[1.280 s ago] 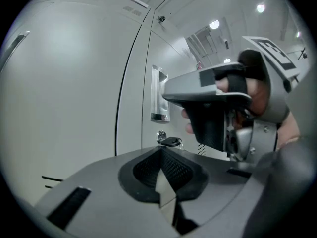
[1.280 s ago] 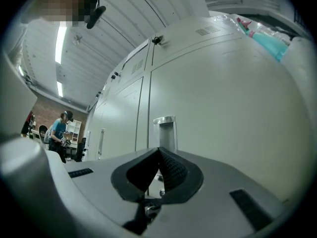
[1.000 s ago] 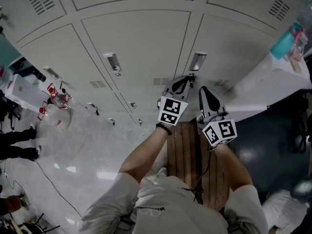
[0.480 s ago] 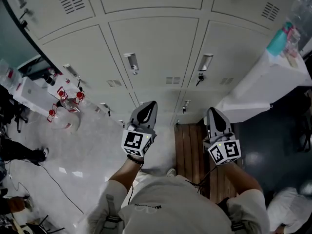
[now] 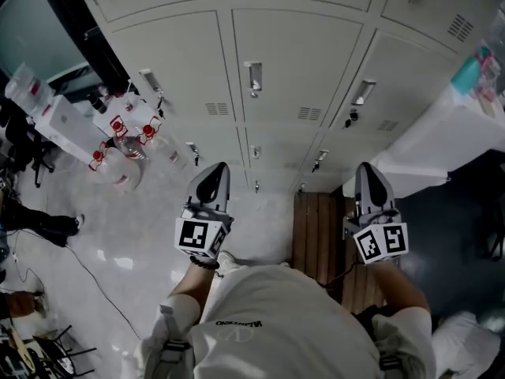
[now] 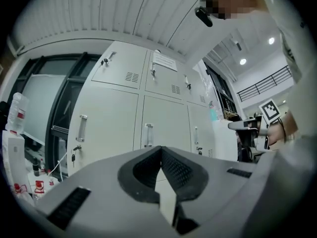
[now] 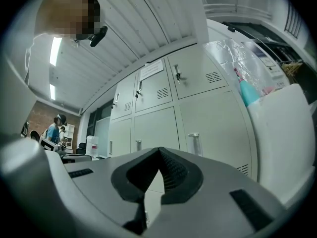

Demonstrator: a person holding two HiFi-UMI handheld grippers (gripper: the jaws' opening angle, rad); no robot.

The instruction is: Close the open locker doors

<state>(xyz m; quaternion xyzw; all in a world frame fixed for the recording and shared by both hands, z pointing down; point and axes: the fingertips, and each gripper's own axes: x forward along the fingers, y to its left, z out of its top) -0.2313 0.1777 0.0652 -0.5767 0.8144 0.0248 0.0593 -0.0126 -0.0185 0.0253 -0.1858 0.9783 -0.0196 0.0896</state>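
Note:
A bank of pale grey lockers (image 5: 292, 61) fills the top of the head view, and every door I can see lies flush and closed, each with a metal handle (image 5: 253, 77). My left gripper (image 5: 213, 181) is shut and empty, held well back from the lockers over the floor. My right gripper (image 5: 369, 178) is shut too, with nothing in it, above the wooden bench. In the left gripper view the lockers (image 6: 148, 108) stand ahead beyond the closed jaws (image 6: 161, 150). The right gripper view shows the same lockers (image 7: 198, 113) past its closed jaws (image 7: 159, 152).
A slatted wooden bench (image 5: 316, 227) lies below the lockers. A white-draped table (image 5: 442, 144) with a teal bottle (image 5: 467, 73) stands at the right. At the left are water jugs (image 5: 126, 144), white boxes (image 5: 59, 121), cables on the glossy floor and a person's legs (image 5: 39, 223).
Both grippers have drawn back from the lockers and apart, the left one swinging off to the left. The view has shifted so more of the locker bank shows.

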